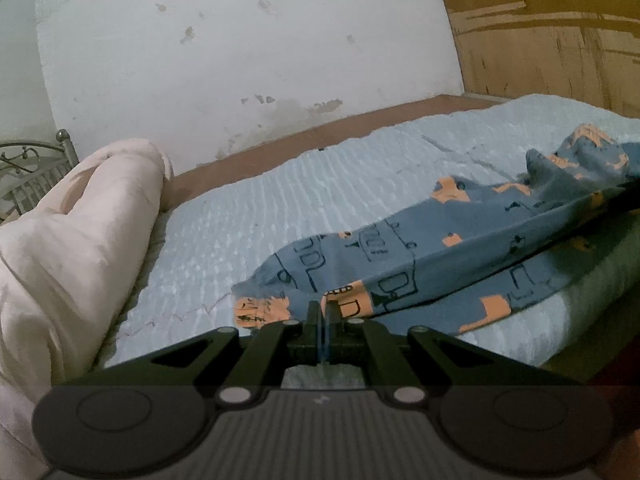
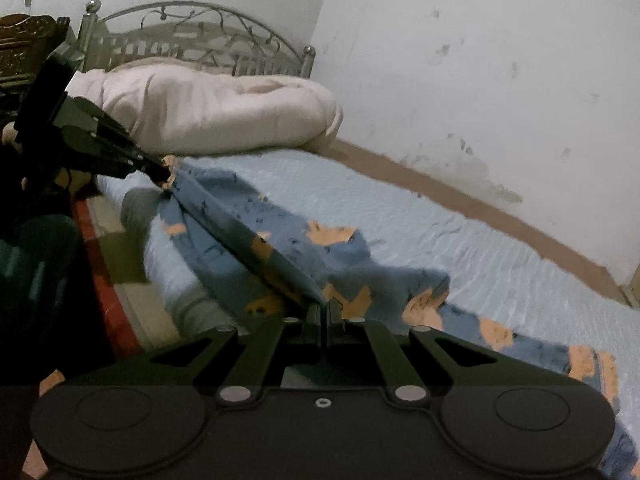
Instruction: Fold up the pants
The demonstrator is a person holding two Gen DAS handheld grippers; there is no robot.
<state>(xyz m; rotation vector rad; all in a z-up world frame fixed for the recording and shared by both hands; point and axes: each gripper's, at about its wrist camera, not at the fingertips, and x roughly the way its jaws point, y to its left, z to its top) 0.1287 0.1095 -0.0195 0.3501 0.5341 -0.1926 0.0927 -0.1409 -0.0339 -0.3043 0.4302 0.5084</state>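
A: Nearest, at the bottom of the left wrist view, what do the tongs show?

B: The left gripper (image 1: 322,307) is clamped tight on an edge of the blue pants (image 1: 420,256) with orange patches.

A: And the other?

B: In its own view the right gripper (image 2: 323,307) is also pinched closed on the cloth. The 2 hold a taut fold between them.

A: Where do the pants lie?

B: Draped over the near edge of the light blue bedspread (image 1: 280,200). Farther, upper left, a pale comforter (image 2: 216,112); behind it the metal headboard (image 2: 192,36).
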